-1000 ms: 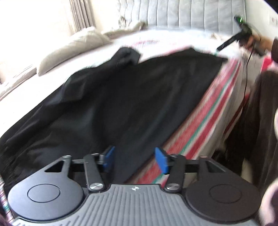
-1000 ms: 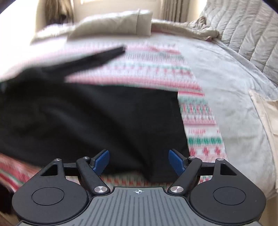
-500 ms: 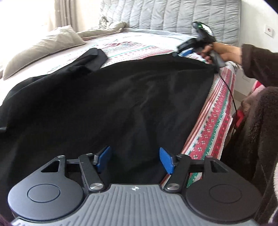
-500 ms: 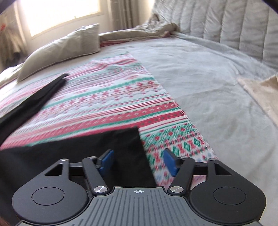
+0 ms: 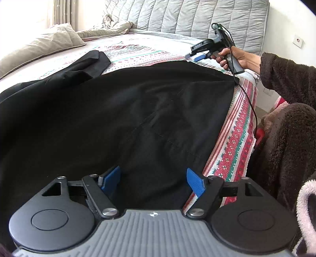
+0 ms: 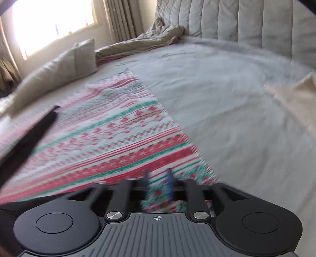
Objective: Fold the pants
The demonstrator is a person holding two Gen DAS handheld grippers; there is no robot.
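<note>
Black pants [image 5: 122,118] spread flat on patterned blanket [image 5: 235,138] atop bed [image 6: 227,102]. Left gripper [image 5: 153,178] over near edge, fingers wide and opening, nothing pinched. Right gripper [image 6: 158,183] at far corner, fingers narrow, gripping nothing.

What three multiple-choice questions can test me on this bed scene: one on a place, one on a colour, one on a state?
1. Where do the black cloth pants lie? A. on the red-green-white patterned woven blanket B. on a chair C. on the floor
2. What colour is the quilted headboard? A. orange B. grey C. black
3. How are the pants? A. rolled up B. hanging C. spread out
Answers: 1 A, blanket shows beside their edge; 2 B, grey panels; 3 C, they lie wide and flat.
</note>
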